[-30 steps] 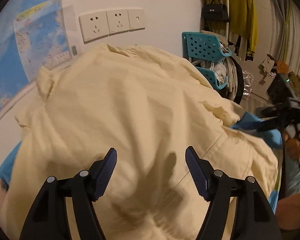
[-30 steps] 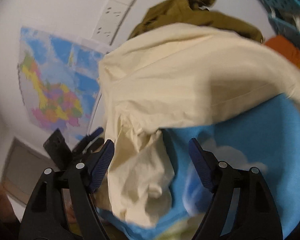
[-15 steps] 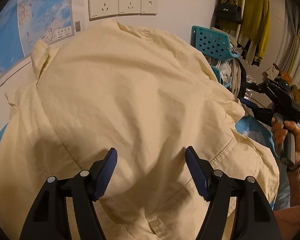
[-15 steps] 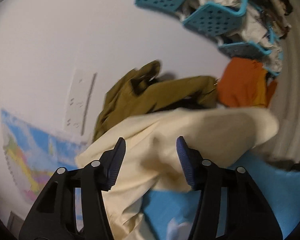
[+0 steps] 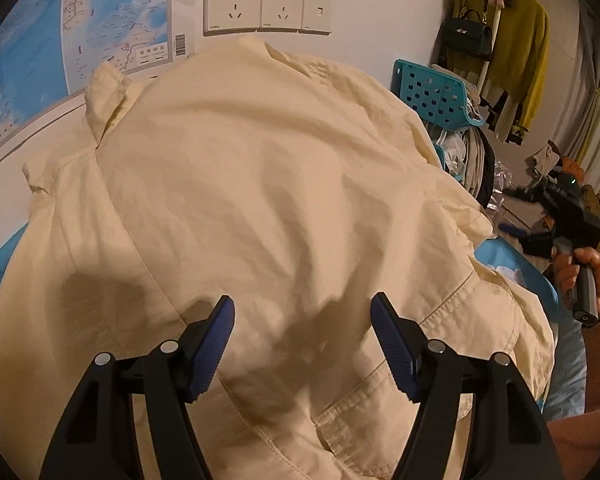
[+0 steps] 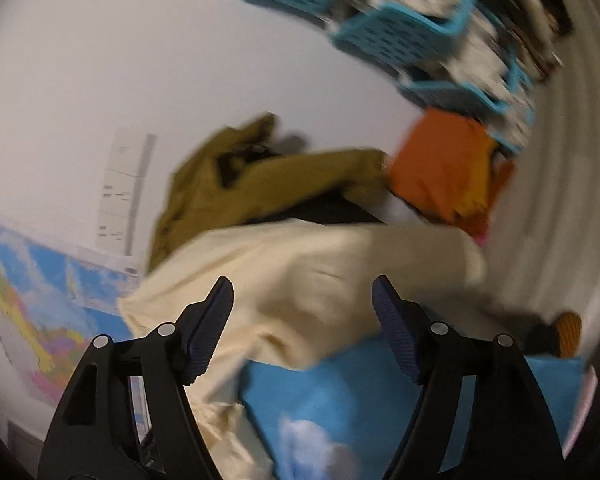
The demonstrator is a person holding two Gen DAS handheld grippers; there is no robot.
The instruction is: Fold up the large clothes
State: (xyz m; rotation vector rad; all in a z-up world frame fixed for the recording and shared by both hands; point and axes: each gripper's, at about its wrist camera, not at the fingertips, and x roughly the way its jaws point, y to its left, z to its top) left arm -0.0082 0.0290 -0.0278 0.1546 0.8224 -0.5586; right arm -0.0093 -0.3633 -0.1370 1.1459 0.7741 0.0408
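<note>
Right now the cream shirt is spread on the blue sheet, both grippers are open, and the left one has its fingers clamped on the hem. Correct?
Not quite. In the left wrist view the left gripper hovers open above the cream shirt, gripping nothing. The shirt does lie on the blue sheet, and the right gripper is open too.

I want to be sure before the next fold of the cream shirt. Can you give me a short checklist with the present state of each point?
1. Left hand-held gripper open, nothing pinched: ok.
2. Right hand-held gripper open, its jaws just reopened, nothing between them: ok.
3. Cream shirt lying flat: not ok, it is wrinkled and bunched.
4. Collar visible at the far end: ok.
5. Shirt hem within the left gripper's view: ok.
6. Sleeves tucked in: cannot tell.
</note>
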